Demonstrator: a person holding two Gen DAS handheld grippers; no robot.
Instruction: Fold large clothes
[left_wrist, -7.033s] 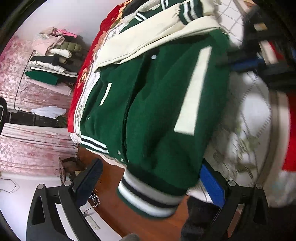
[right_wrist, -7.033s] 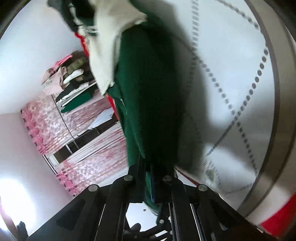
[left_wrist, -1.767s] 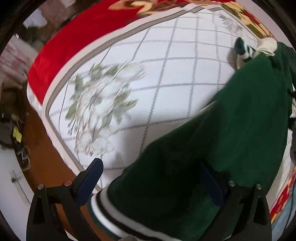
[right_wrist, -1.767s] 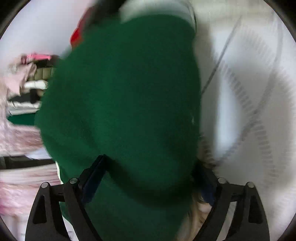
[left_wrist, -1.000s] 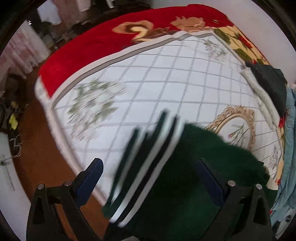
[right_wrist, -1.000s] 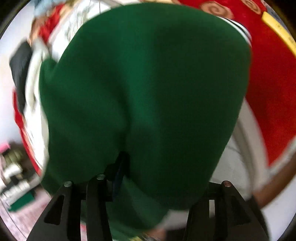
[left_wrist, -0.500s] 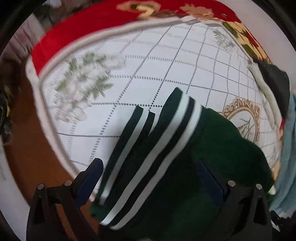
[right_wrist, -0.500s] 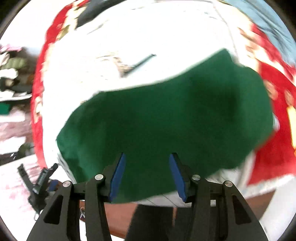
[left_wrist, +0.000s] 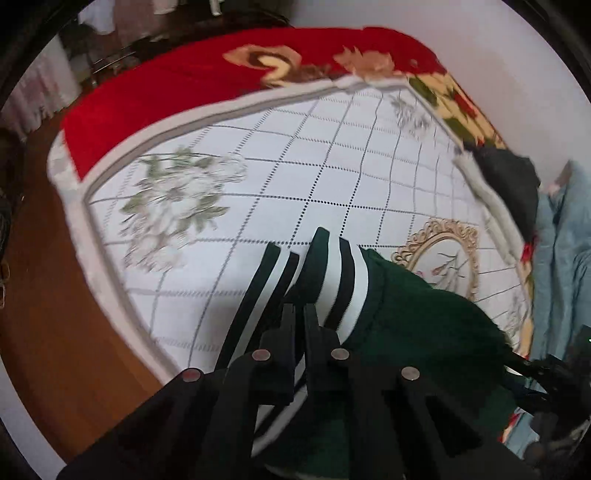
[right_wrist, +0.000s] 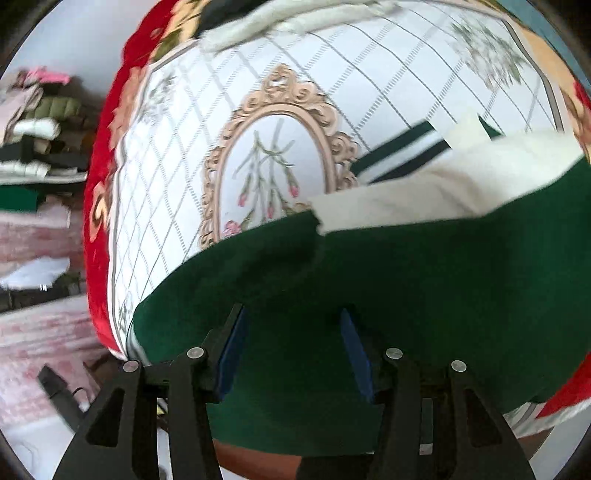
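A dark green varsity jacket (left_wrist: 417, 332) with cream sleeves lies on the white quilted bedspread (left_wrist: 280, 173). My left gripper (left_wrist: 300, 314) is shut on its striped green-and-white hem band (left_wrist: 332, 273) near the bed's near edge. In the right wrist view the jacket (right_wrist: 424, 295) fills the lower half, with a cream sleeve (right_wrist: 443, 192) across it. My right gripper (right_wrist: 291, 325) is open, its blue-padded fingers (right_wrist: 232, 350) spread over the green cloth, holding nothing.
The bed has a red floral border (left_wrist: 177, 81) and a wooden floor (left_wrist: 48, 314) beside it. A dark garment (left_wrist: 513, 184) and light blue cloth (left_wrist: 565, 251) lie at the bed's far right. Stacked folded clothes (right_wrist: 33, 122) sit on a shelf beyond.
My left gripper has closed onto the striped hem band. My right gripper has let go and stands open over the jacket, which now lies lower on the bed.
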